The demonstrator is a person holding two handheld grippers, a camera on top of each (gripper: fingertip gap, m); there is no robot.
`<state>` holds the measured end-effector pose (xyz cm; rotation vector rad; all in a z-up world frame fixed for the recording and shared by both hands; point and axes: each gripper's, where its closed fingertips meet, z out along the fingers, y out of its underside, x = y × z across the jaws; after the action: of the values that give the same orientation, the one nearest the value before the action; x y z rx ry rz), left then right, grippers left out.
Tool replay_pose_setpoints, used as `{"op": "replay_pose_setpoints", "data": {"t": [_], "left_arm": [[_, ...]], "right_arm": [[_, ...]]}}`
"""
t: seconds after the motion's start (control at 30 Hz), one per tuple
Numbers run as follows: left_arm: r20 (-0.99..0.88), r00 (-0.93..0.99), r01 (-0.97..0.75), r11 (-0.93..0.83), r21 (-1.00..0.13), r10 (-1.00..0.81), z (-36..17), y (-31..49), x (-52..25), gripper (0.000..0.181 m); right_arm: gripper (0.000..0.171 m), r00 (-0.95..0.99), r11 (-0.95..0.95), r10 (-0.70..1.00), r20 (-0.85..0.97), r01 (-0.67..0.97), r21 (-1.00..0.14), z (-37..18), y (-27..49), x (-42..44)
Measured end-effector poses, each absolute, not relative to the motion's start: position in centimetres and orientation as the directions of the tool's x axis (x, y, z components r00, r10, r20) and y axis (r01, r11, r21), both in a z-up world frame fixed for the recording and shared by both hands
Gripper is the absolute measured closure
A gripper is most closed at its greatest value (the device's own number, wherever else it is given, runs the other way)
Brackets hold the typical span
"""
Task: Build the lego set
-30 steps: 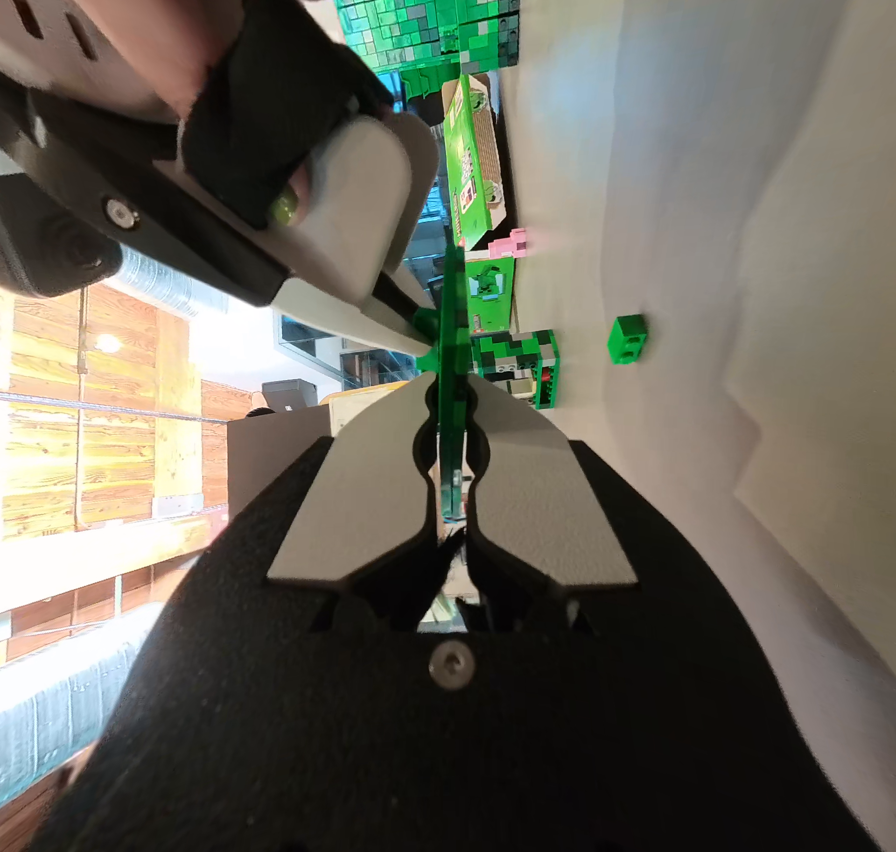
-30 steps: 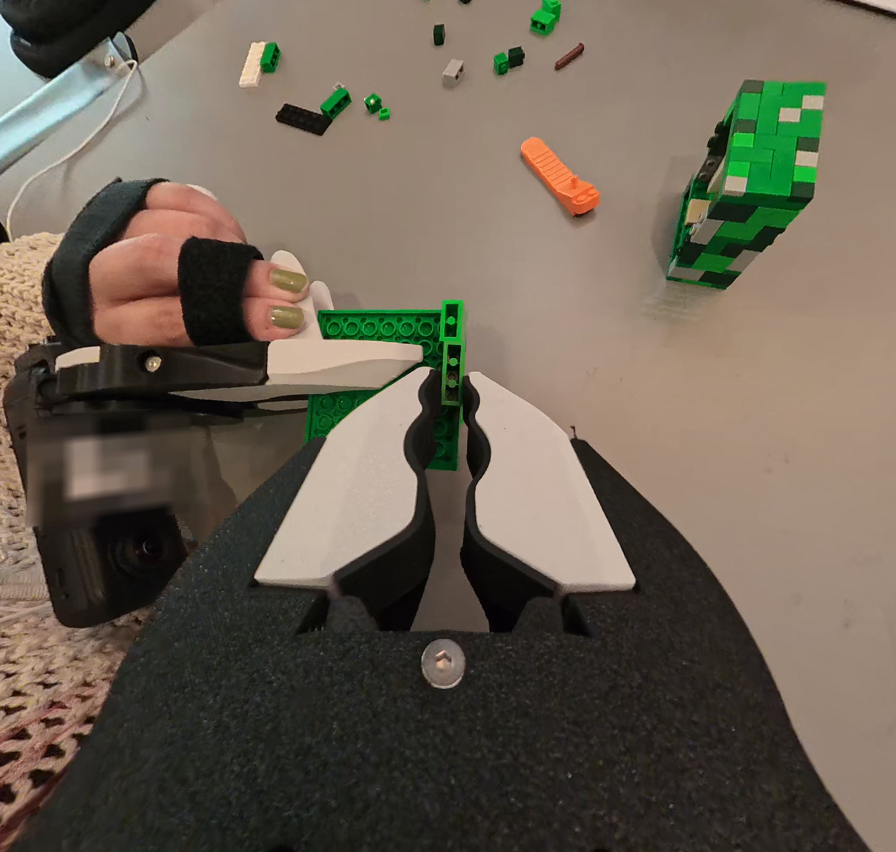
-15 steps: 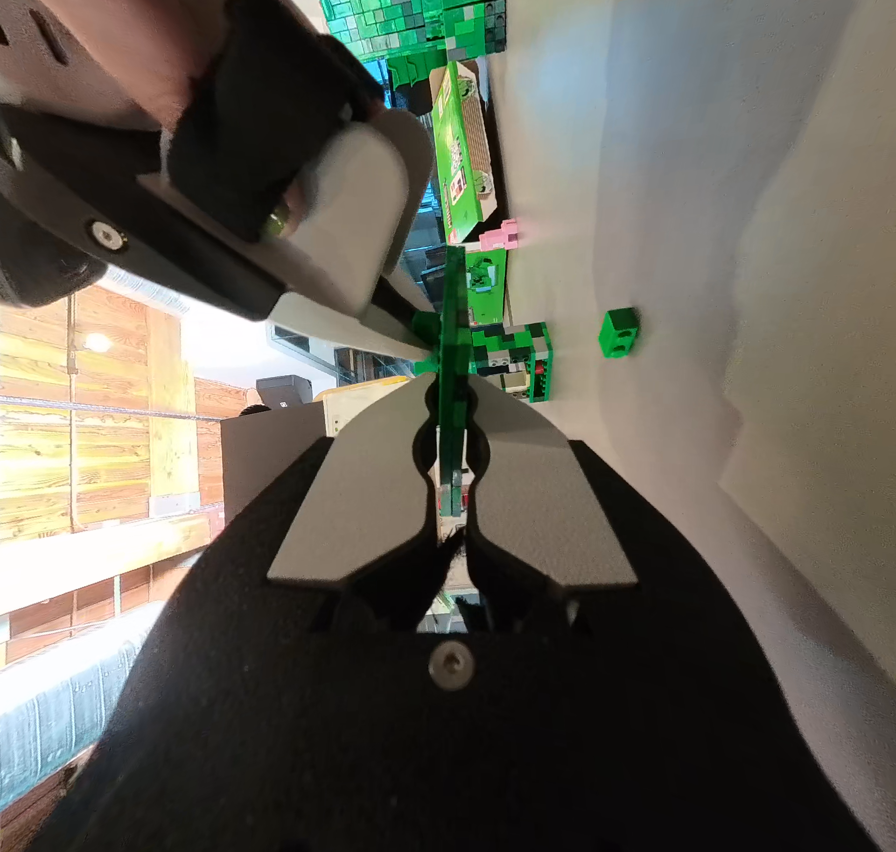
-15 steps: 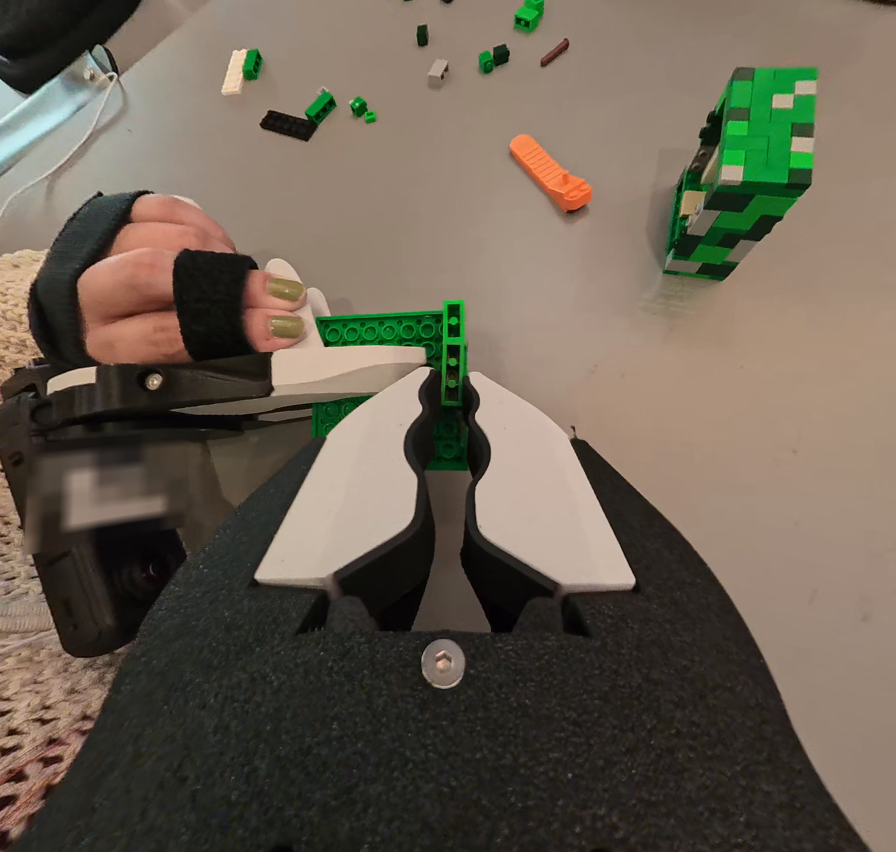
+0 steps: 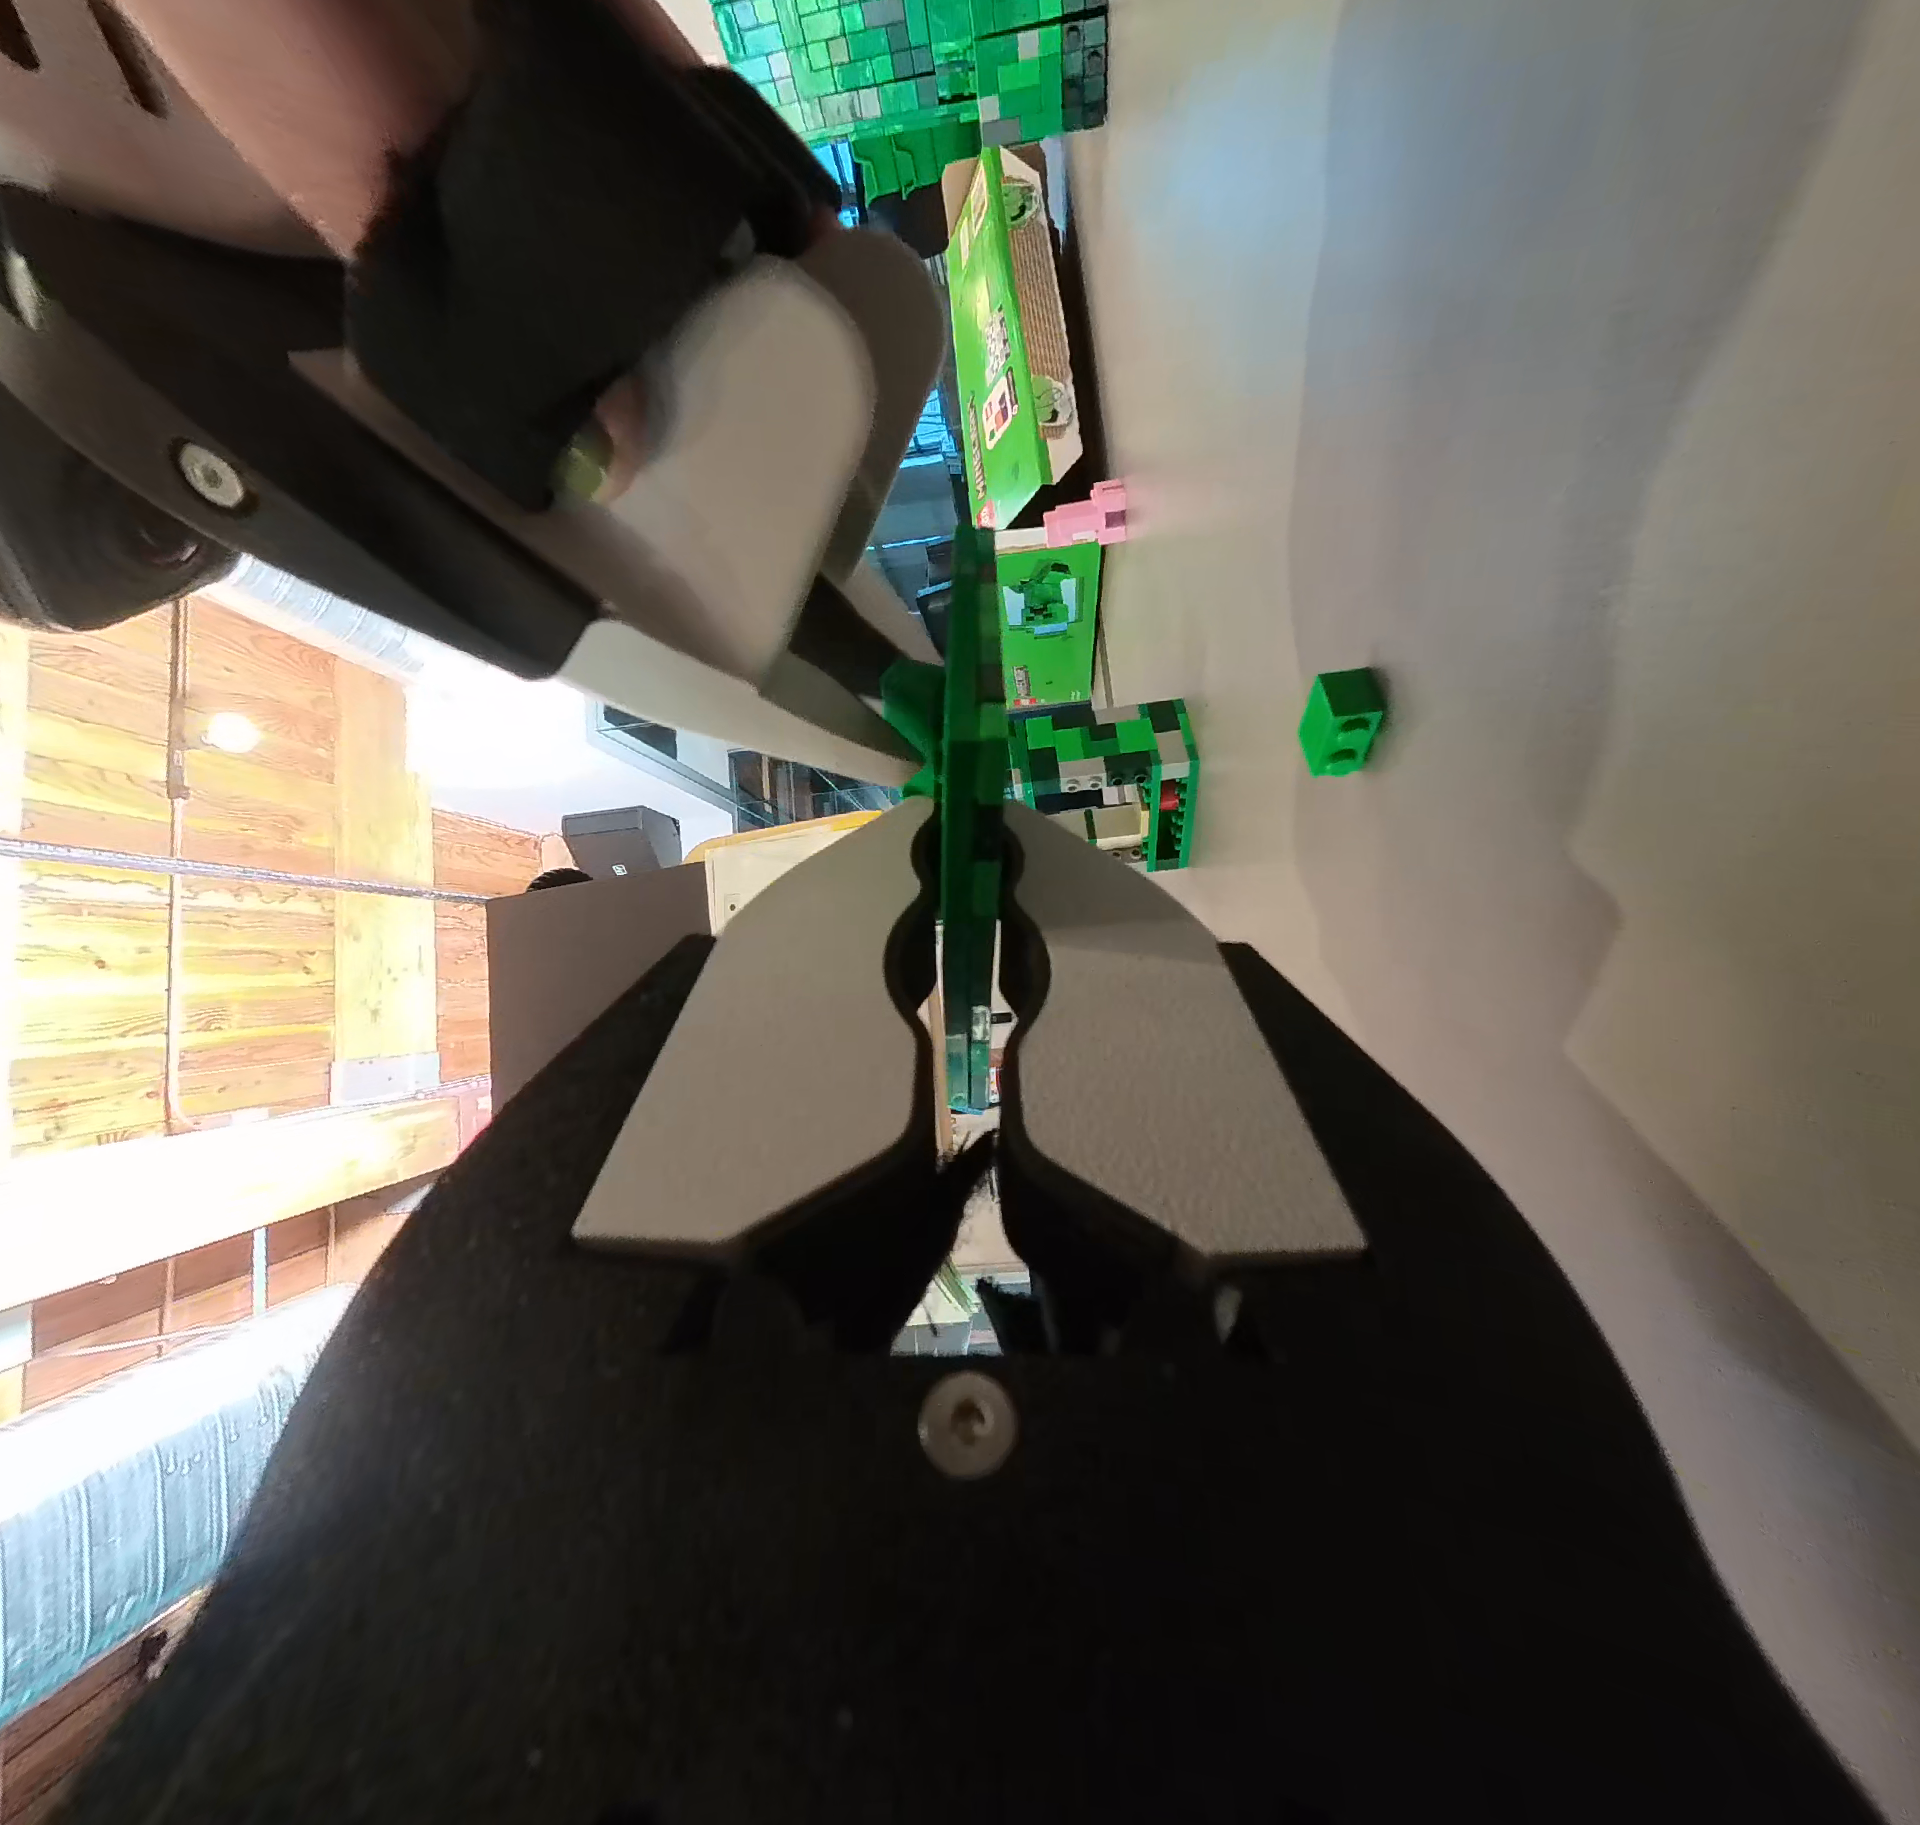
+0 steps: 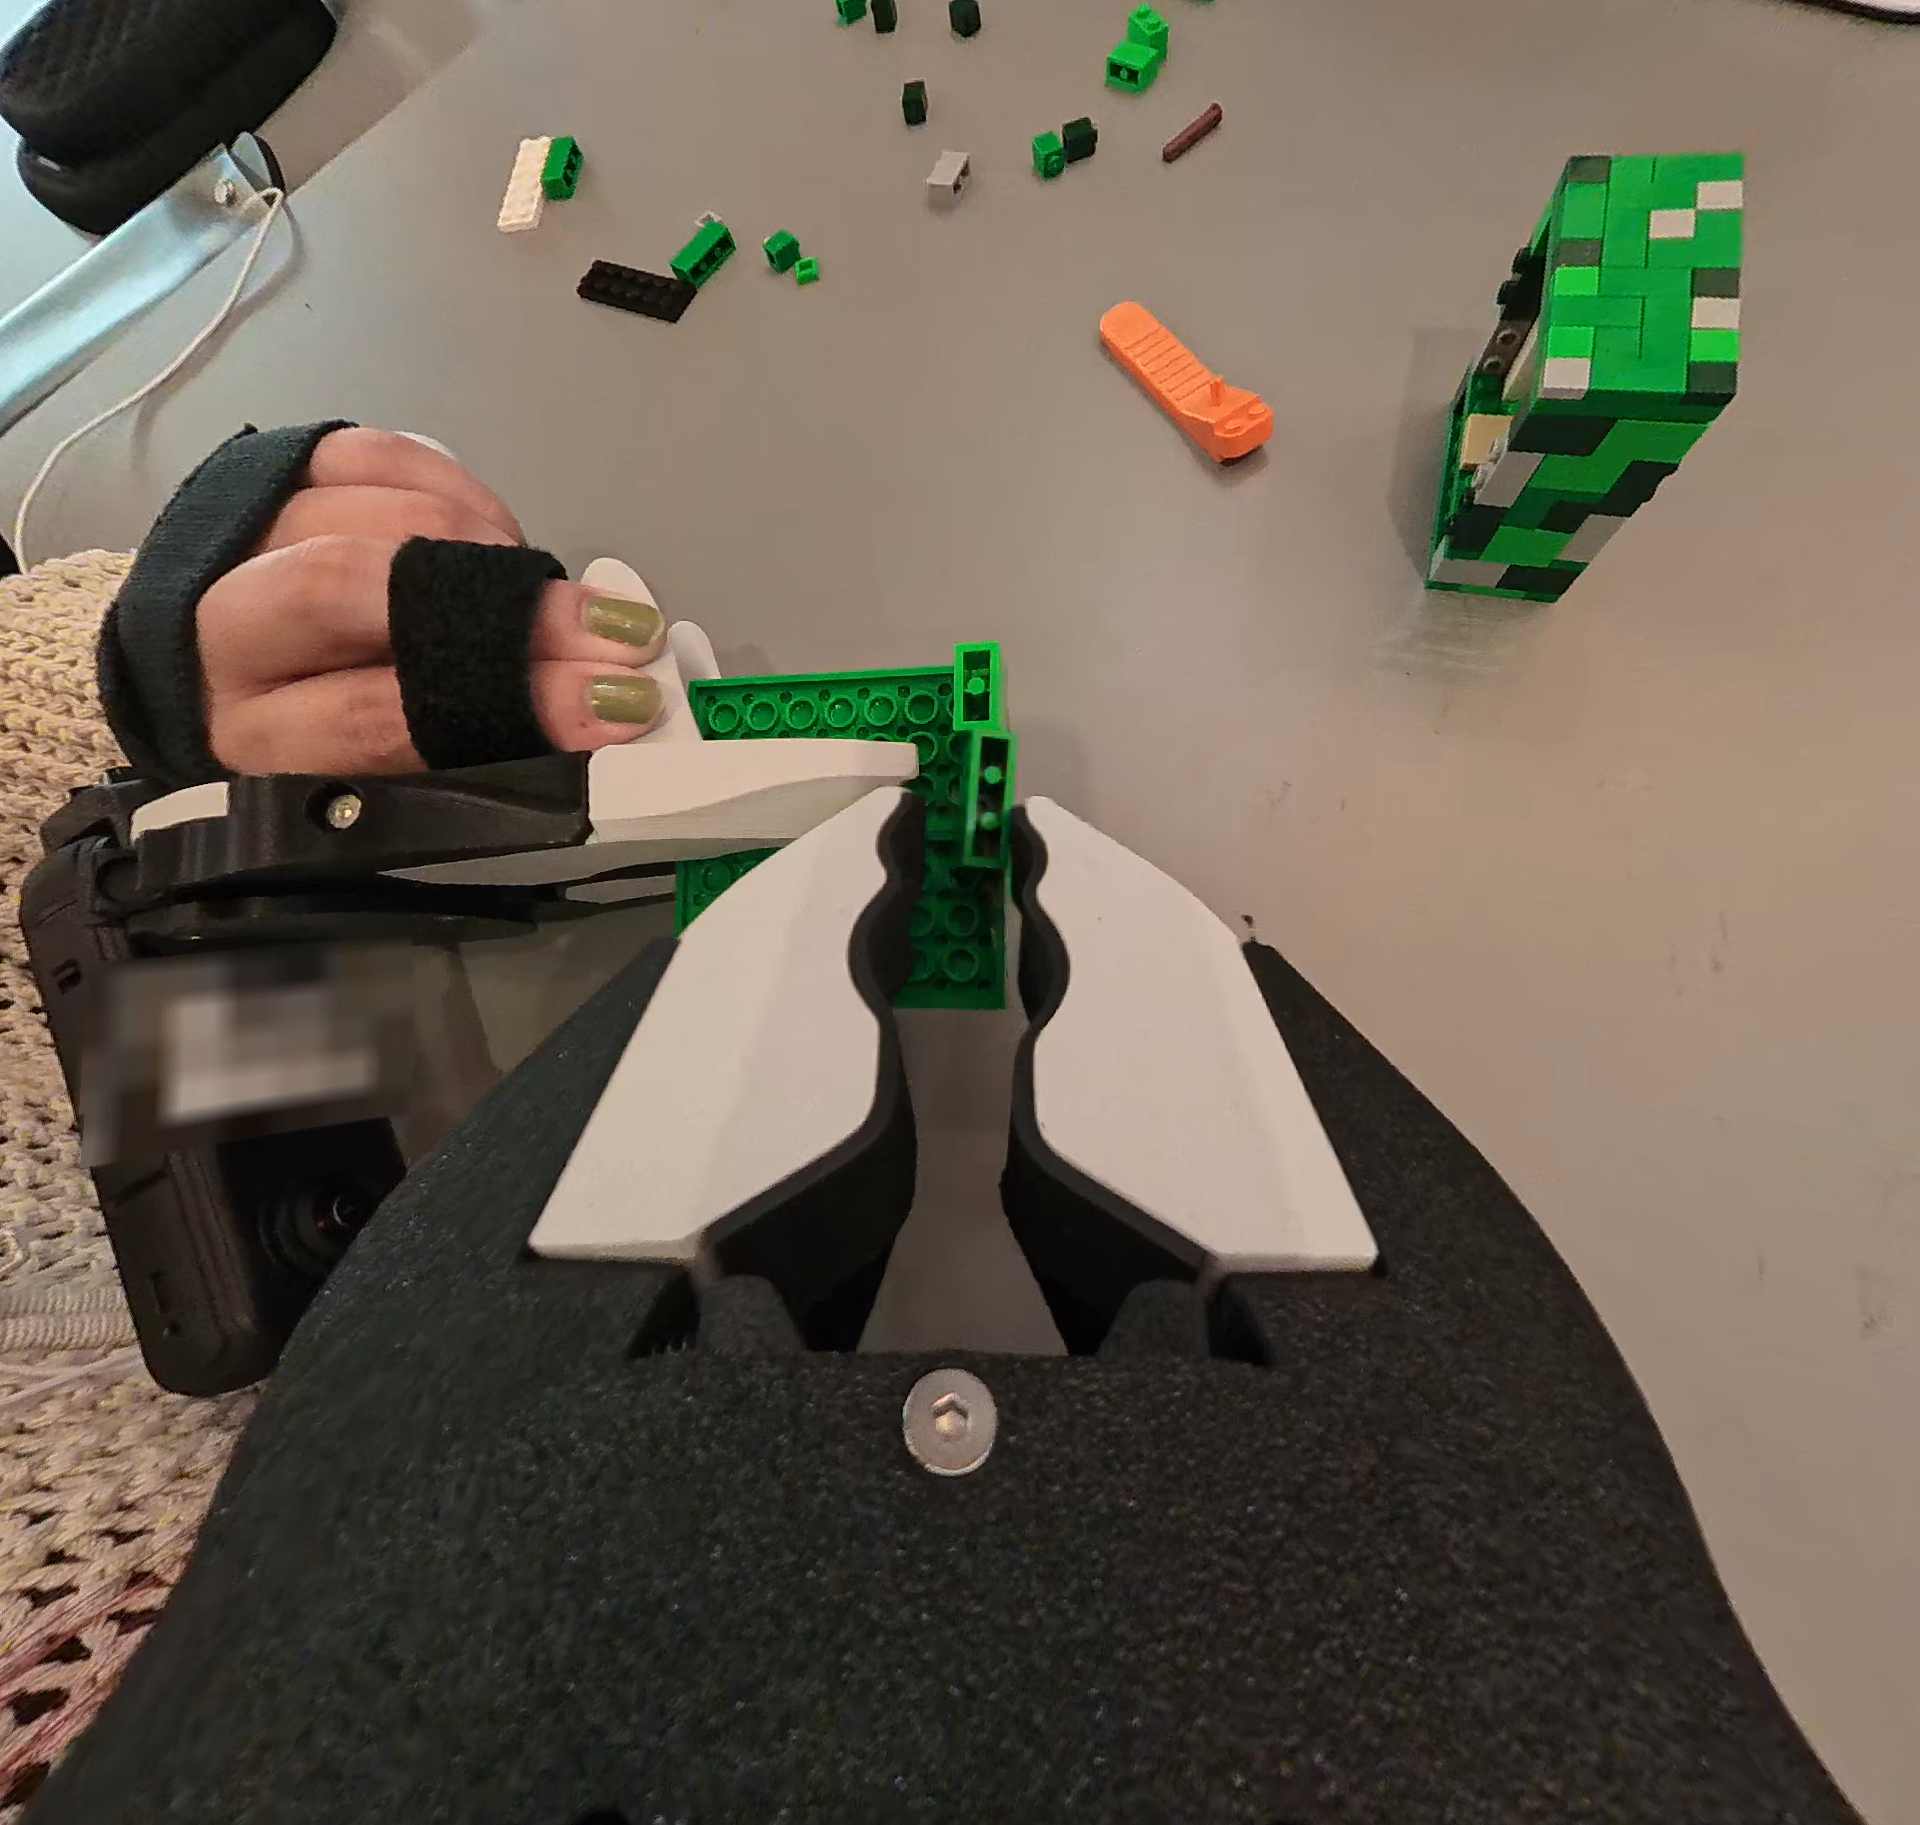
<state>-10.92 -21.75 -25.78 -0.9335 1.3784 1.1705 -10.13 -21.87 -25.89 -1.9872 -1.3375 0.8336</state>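
My left gripper is shut on a flat green plate, which shows edge-on between its fingers. In the right wrist view the left gripper comes in from the left and holds the plate above the grey table. My right gripper is closed around a narrow green brick at the plate's right edge. A second small green brick sits just above it. In the left wrist view the right gripper reaches in from the upper left and meets that brick.
A tall green and grey block build stands at the right. An orange brick separator lies mid-table. Loose green, black and white bricks are scattered farther back. A green box, a small build and a loose green brick lie beyond. My left and right fingertips are right by each other.
Both grippers stay locked on the plate and brick and have shifted together slightly. The held brick now sits a little offset from the brick above it.
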Motion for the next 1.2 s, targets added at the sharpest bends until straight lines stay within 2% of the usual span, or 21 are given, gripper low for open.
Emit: {"op": "replay_pose_setpoints", "data": {"t": [0.17,0.3,0.9,1.2], "left_arm": [[-0.988,-0.141,-0.963,0.222,0.151,0.061,-25.83,-21.77,-10.88,0.176],[-0.989,-0.135,-0.965,0.22,0.145,0.058,-25.81,-21.74,-10.96,0.176],[-0.988,-0.141,-0.963,0.226,0.15,0.056,-25.97,-21.79,-10.85,0.176],[-0.989,-0.136,-0.963,0.225,0.146,0.057,-25.97,-21.8,-10.88,0.176]], "right_arm": [[0.156,0.295,-0.304,0.943,-0.153,0.575,-0.76,-25.96,-21.77,-10.02],[0.163,0.297,-0.28,0.947,-0.122,0.579,-0.765,-25.83,-21.61,-9.95],[0.163,0.301,-0.239,0.952,-0.053,0.622,-0.746,-26.02,-21.73,-9.8],[0.157,0.291,-0.228,0.955,-0.049,0.622,-0.749,-25.73,-21.9,-9.81]]}}
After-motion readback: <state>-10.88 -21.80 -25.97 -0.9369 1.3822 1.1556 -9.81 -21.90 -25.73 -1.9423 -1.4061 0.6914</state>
